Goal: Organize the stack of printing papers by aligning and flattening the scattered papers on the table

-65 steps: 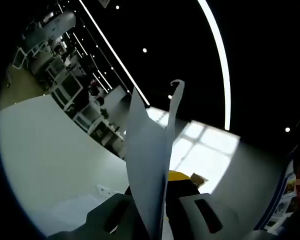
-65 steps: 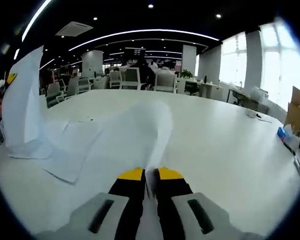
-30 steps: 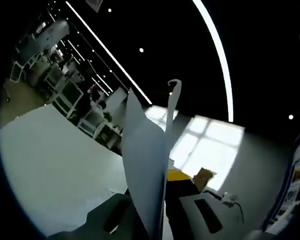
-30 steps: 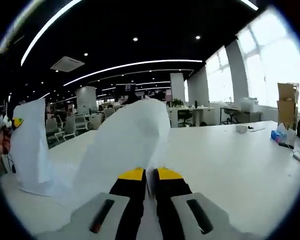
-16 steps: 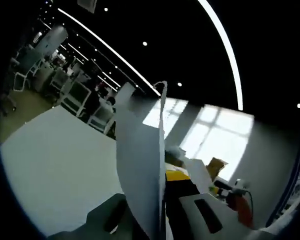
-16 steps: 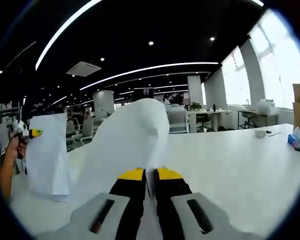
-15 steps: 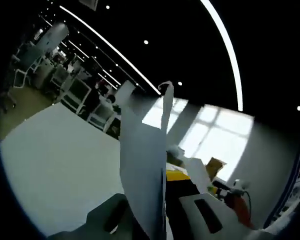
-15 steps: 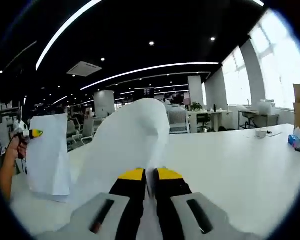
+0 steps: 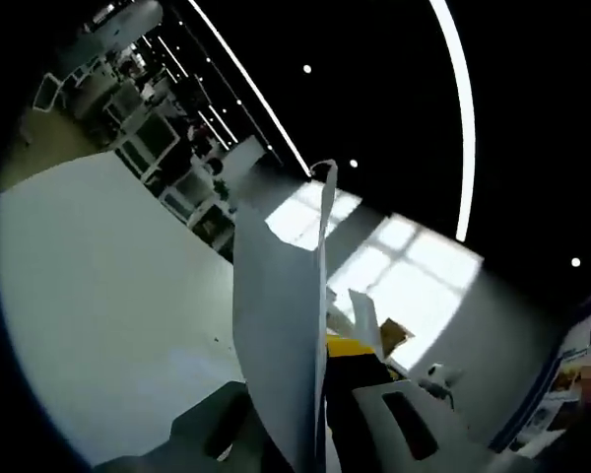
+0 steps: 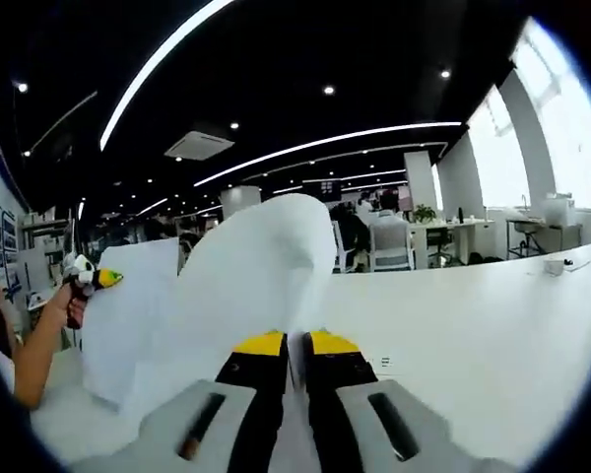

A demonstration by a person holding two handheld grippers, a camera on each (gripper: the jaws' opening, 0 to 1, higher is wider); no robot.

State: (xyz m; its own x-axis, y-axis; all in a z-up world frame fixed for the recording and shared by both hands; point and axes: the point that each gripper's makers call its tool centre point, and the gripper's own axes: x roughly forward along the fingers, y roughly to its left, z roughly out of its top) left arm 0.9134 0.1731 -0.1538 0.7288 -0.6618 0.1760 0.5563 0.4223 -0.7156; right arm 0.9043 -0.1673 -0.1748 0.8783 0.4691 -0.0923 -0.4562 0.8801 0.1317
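Note:
A stack of white printing papers stands upright in my left gripper, which is shut on its lower edge; the sheets hide the left jaw, and one sheet curls at the top. In the right gripper view my right gripper is shut on the edge of a curved white sheet that arches up above the white table. At the left of that view a hand holds the left gripper, with the papers hanging from it down to the table, close beside the curved sheet.
Office chairs and desks stand beyond the table's far edge. Small items lie on the table at the far right. A cardboard box shows by the bright windows. Bare tabletop spreads to the left.
Both sets of sheets have been lifted off the table to stand upright. The left-held papers have moved closer to the right-held sheet. Both grippers stay shut on paper.

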